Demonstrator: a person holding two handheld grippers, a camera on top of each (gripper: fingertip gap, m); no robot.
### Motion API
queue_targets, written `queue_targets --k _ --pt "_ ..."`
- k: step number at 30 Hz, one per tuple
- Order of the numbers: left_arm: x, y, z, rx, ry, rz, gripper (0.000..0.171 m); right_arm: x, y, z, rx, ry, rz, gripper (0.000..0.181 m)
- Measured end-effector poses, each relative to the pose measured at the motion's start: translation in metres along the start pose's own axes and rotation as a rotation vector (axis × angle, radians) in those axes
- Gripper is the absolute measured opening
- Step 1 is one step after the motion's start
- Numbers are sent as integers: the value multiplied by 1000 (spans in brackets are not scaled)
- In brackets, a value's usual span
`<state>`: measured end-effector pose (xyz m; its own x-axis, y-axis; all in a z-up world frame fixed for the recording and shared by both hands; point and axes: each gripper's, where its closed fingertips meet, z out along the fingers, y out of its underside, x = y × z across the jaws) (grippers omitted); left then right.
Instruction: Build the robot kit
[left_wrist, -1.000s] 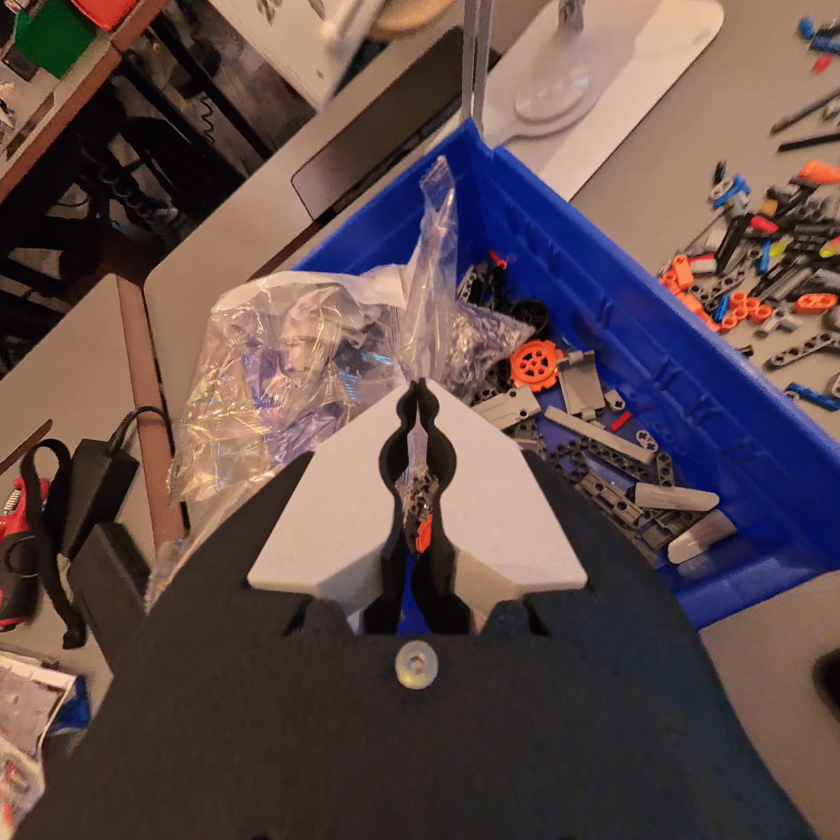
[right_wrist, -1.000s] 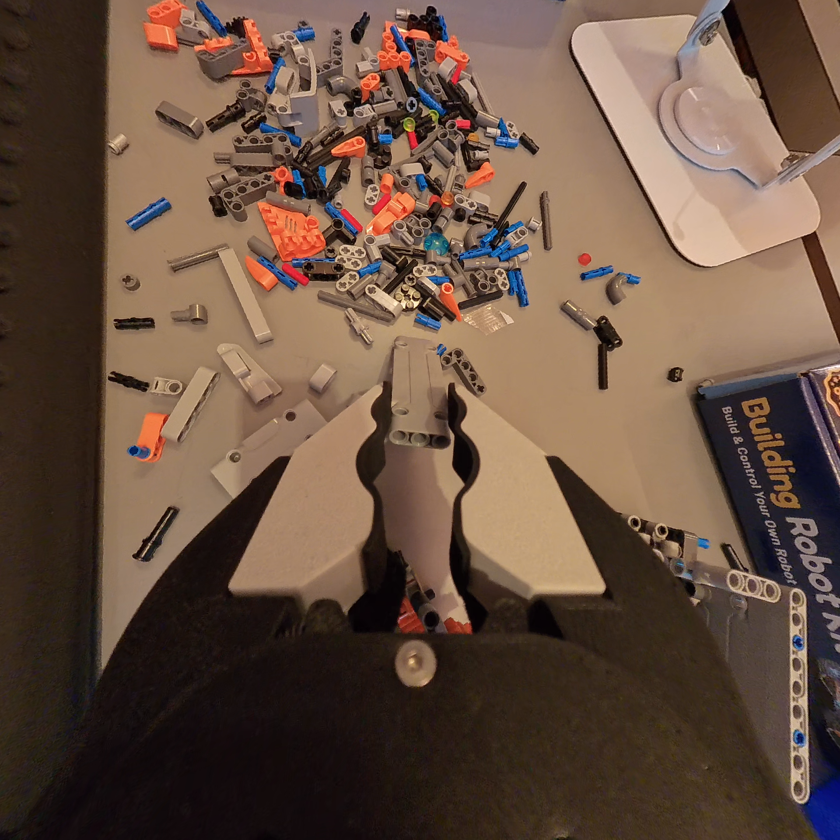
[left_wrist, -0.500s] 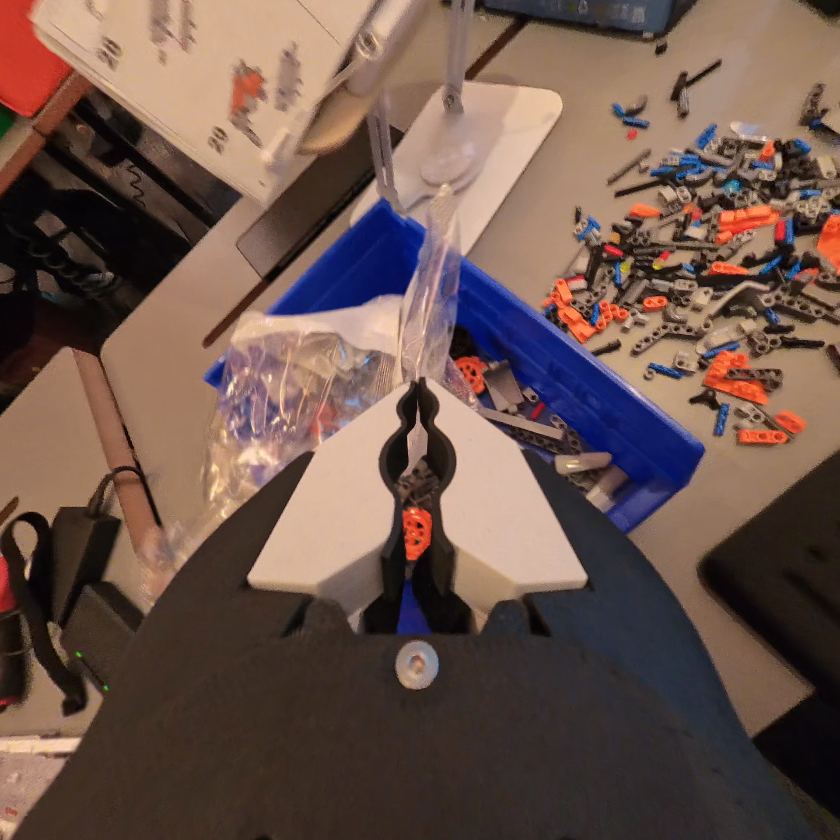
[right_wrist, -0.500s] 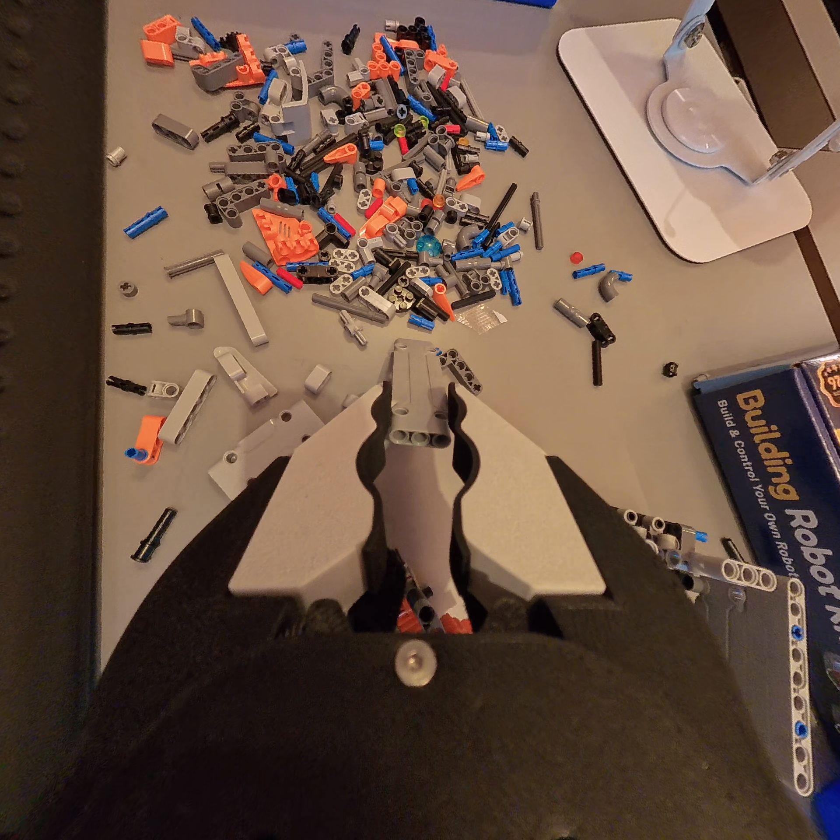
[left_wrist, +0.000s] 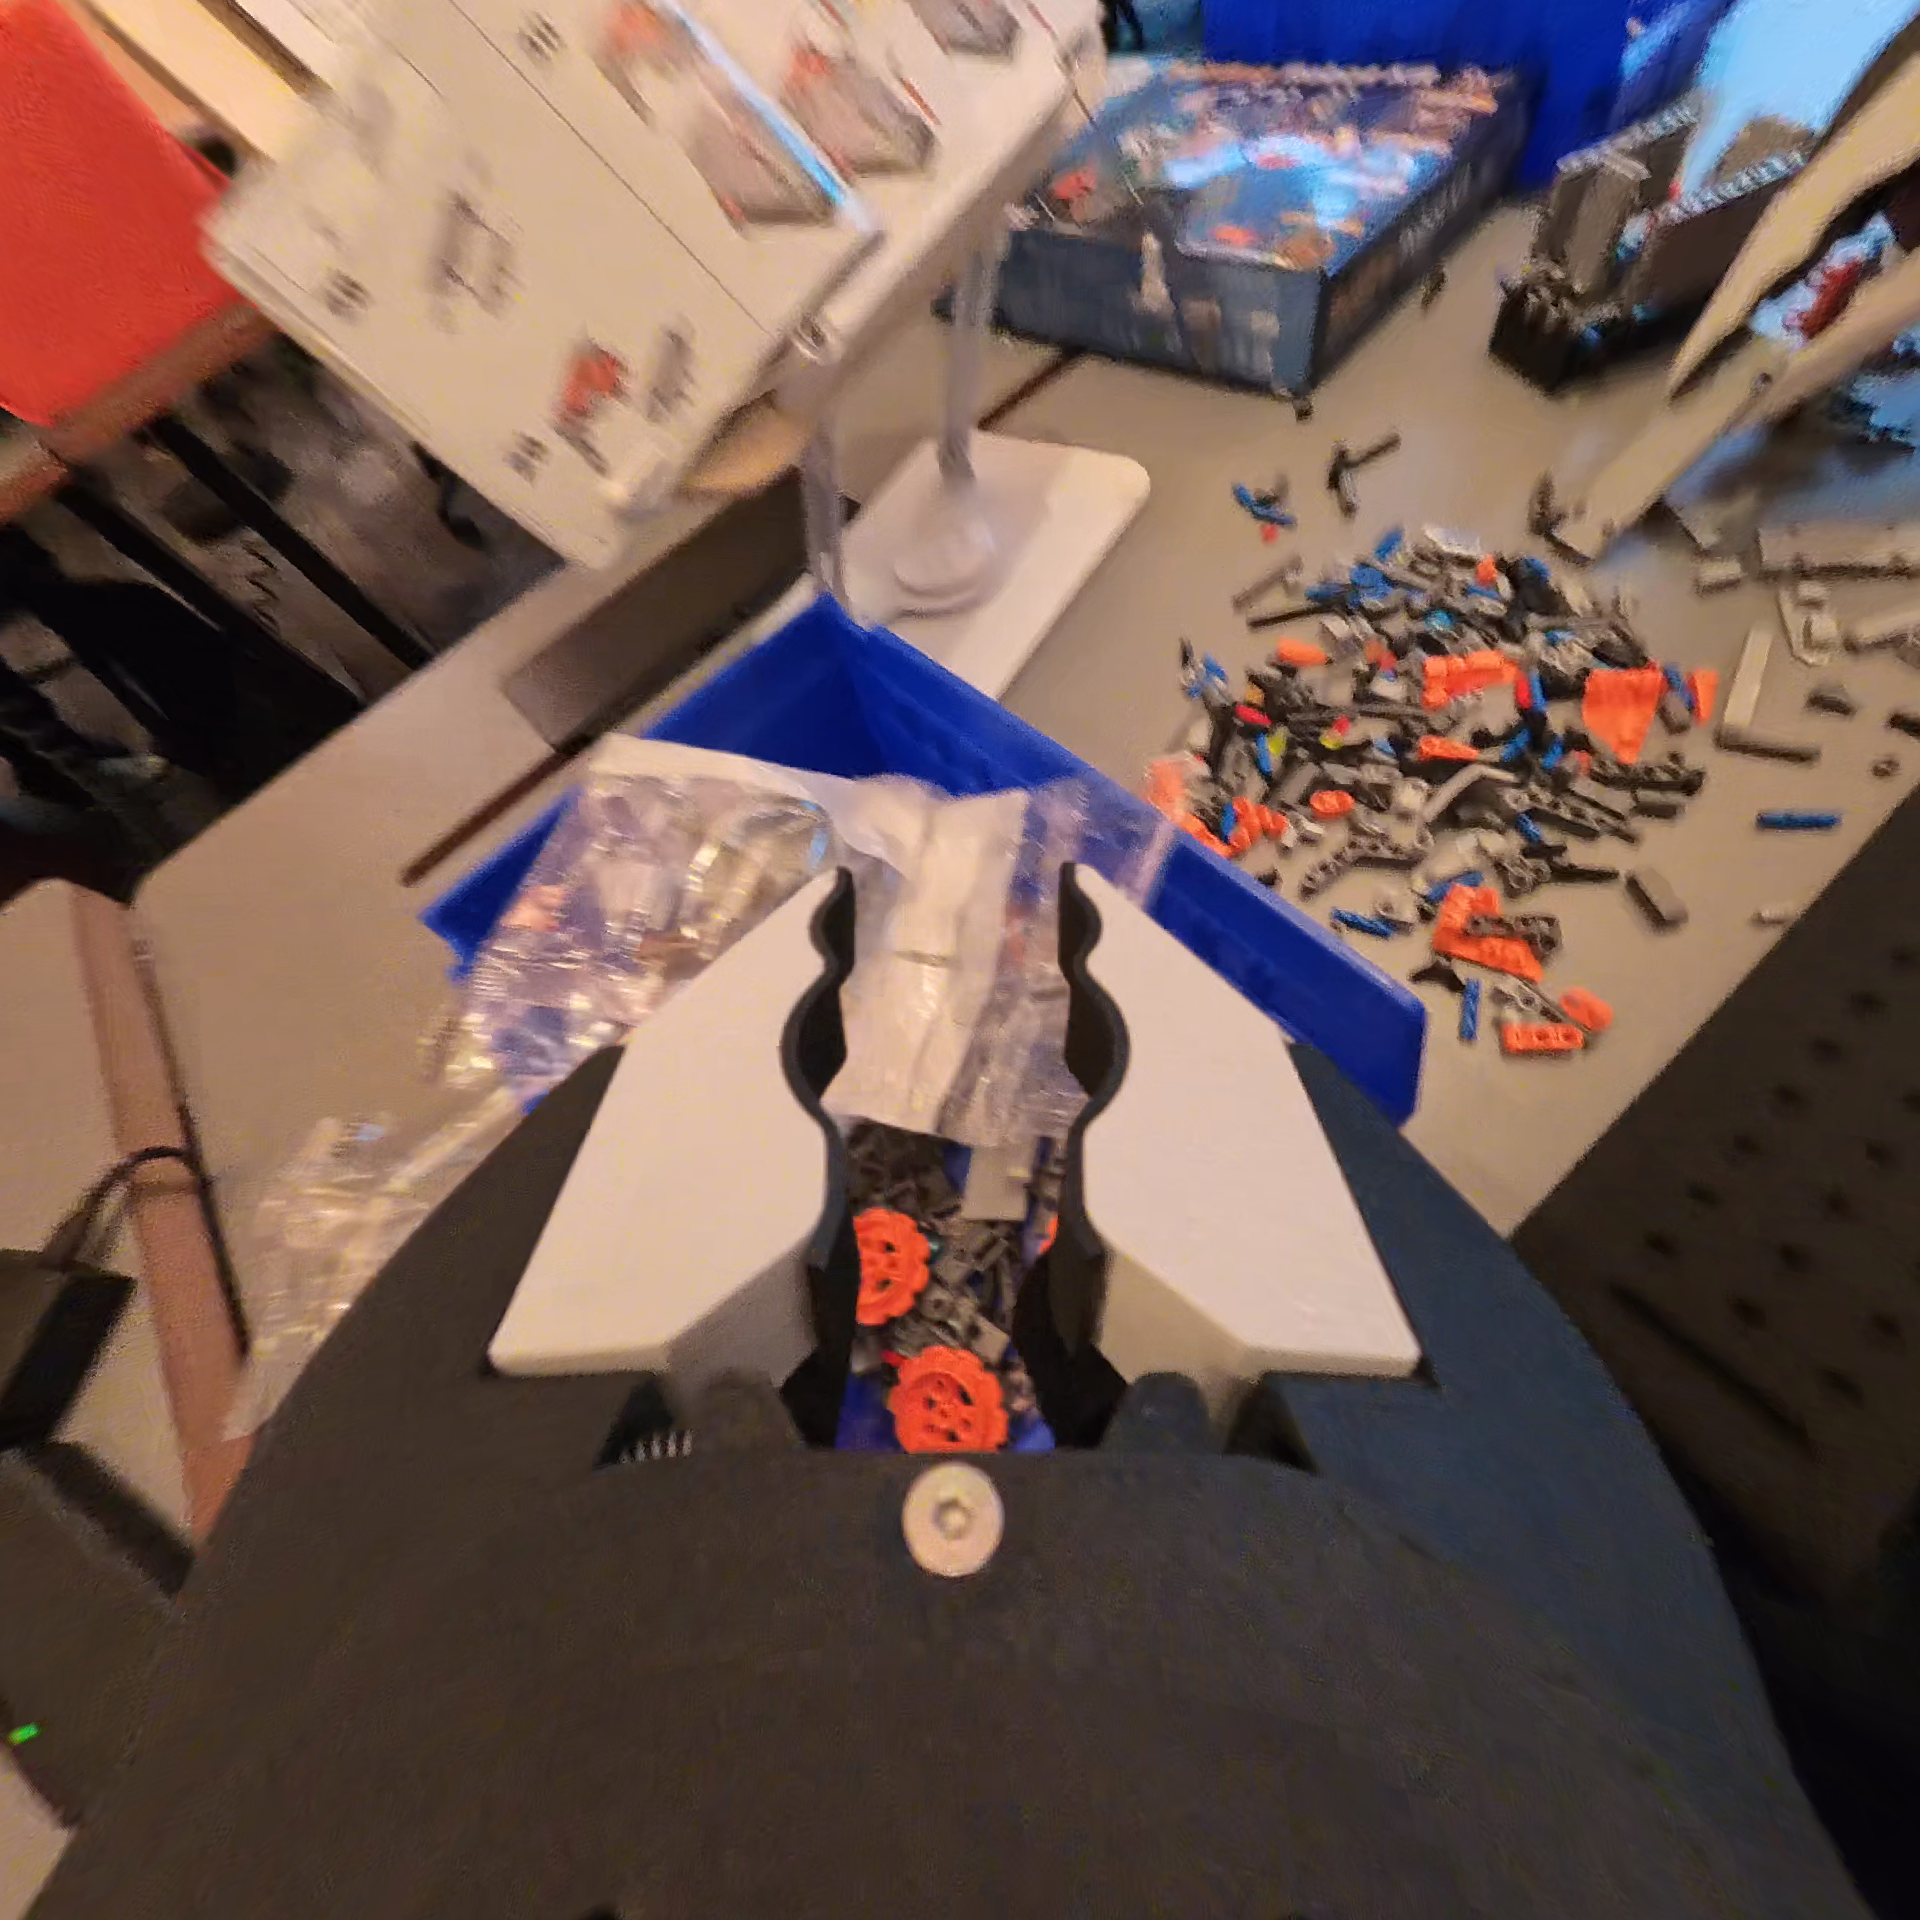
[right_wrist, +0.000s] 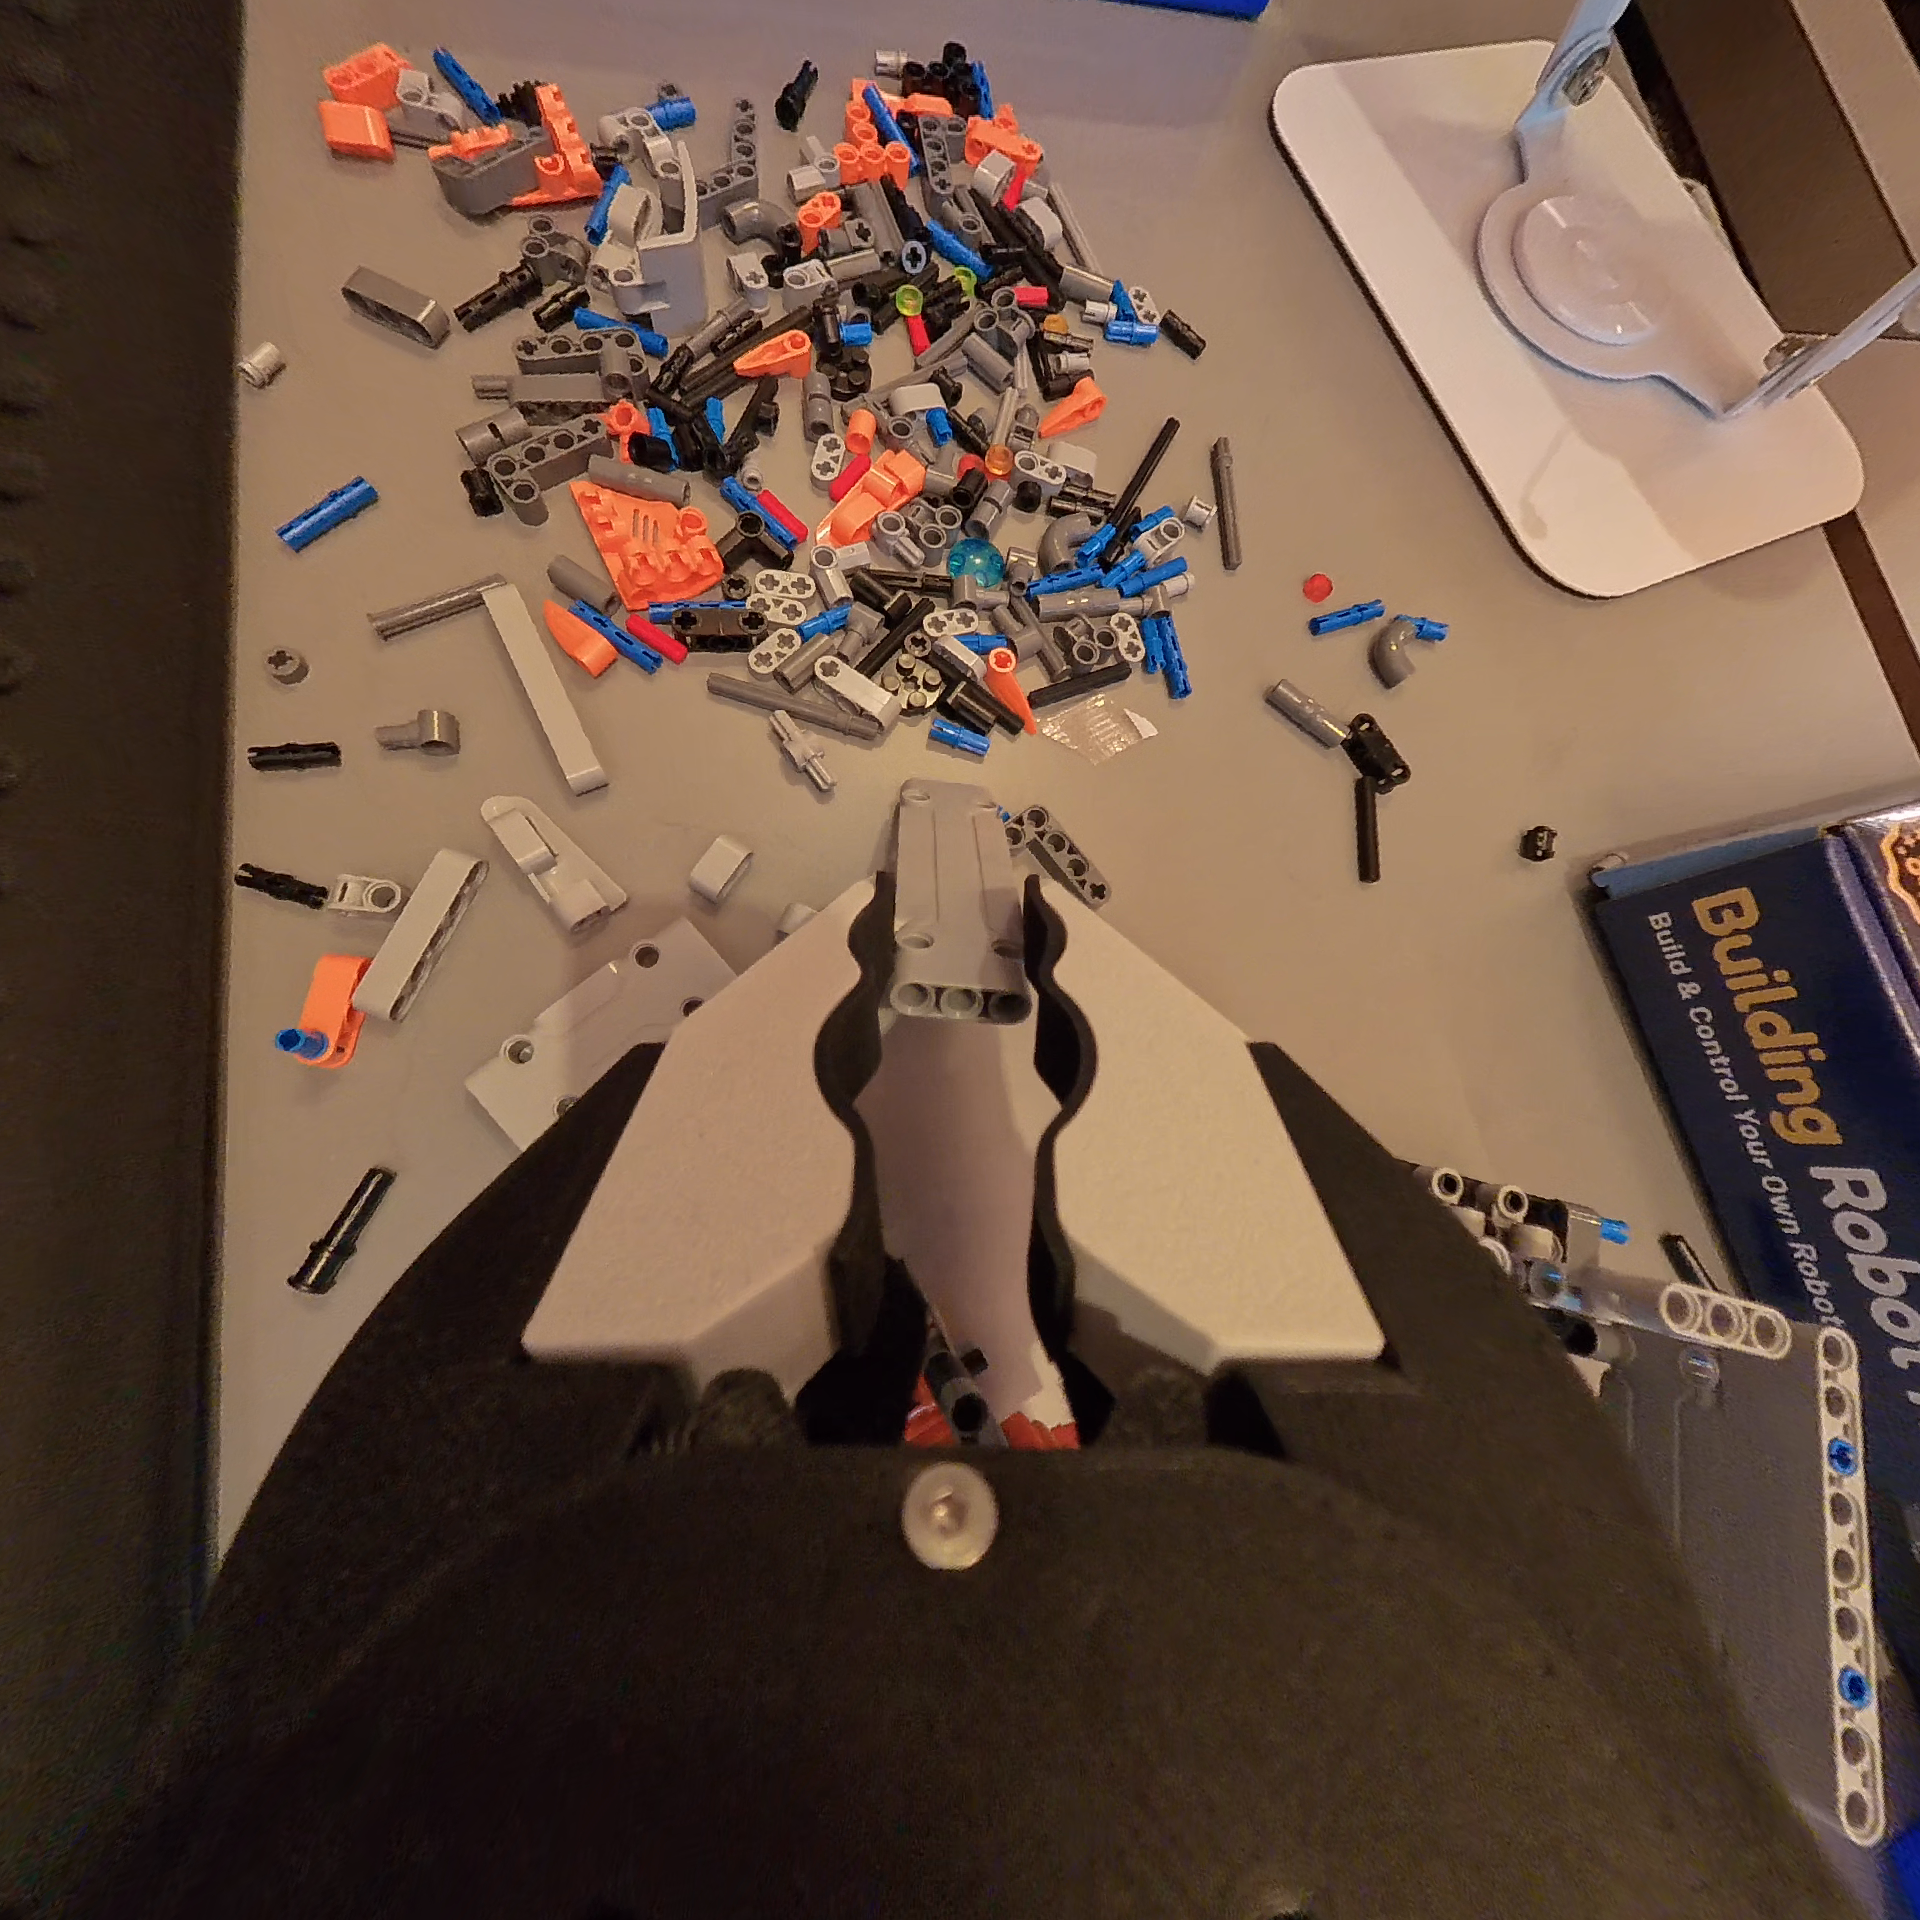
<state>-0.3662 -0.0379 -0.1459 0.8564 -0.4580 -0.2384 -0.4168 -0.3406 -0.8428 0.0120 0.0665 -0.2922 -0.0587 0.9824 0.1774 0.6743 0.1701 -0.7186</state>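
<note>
My left gripper (left_wrist: 956, 883) is open above a blue bin (left_wrist: 1299, 966). A clear plastic bag (left_wrist: 935, 987) lies loose between its fingers, over the bin. Another crumpled clear bag (left_wrist: 644, 894) hangs over the bin's left rim. Orange wheels (left_wrist: 940, 1397) and dark pieces lie in the bin below. My right gripper (right_wrist: 951, 894) is shut on a light grey long brick piece (right_wrist: 945, 862) and holds it just above the grey table (right_wrist: 1351, 1039). A pile of small orange, blue, grey and black pieces (right_wrist: 831, 468) lies ahead of it; the pile also shows in the left wrist view (left_wrist: 1455, 748).
A white stand base (right_wrist: 1558, 312) sits at the far right. A dark blue box (right_wrist: 1766, 1039) and a part-built grey assembly (right_wrist: 1714, 1403) lie at the right. A black studded mat (right_wrist: 104, 727) runs along the left. A black power adapter (left_wrist: 52, 1340) lies left of the bin. There is about 45 centimeters between the tips of the two grippers. The part-built grey assembly (right_wrist: 1714, 1403) is about 15 centimeters from my right fingertips.
My left gripper has opened and let go of the clear bag, and has drawn back and up from the bin. My right gripper has kept its hold and barely moved.
</note>
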Motion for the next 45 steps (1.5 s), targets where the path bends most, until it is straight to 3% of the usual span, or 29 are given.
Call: queue_targets --k 3,7,11,14,16,17,23,27,34,41,43,45 --pt "-41 -11 1 -54 -84 -5 46 1 -2 -1 16 3 4 20" --pt "-79 -9 49 -232 -15 -86 57 2 -8 -5 50 8 11 20" --pt "-110 32 107 -515 40 -166 61 5 -12 -10 69 27 15 20" --pt "-103 58 127 -616 139 -243 39 8 -19 -15 95 47 17 20" --pt "-96 59 131 -580 168 -252 3 9 -28 -17 113 64 13 20" --pt "-97 57 130 -554 150 -234 1 9 -34 -18 119 73 4 20" --pt "-97 2 96 -239 87 -208 0 2 -89 -13 210 62 4 23" --pt "-91 -32 71 -102 41 -143 0 -8 -142 14 262 -24 62 34" --pt "-74 -81 39 80 -10 -72 0 7 -239 83 349 -127 158 59" --pt "-38 -127 19 224 79 -57 0 34 -296 126 399 1 150 91" --pt "-23 -142 19 252 107 -38 0 38 -302 127 417 55 137 90" --pt "-6 -153 23 251 138 -8 0 39 -302 119 448 82 112 63"
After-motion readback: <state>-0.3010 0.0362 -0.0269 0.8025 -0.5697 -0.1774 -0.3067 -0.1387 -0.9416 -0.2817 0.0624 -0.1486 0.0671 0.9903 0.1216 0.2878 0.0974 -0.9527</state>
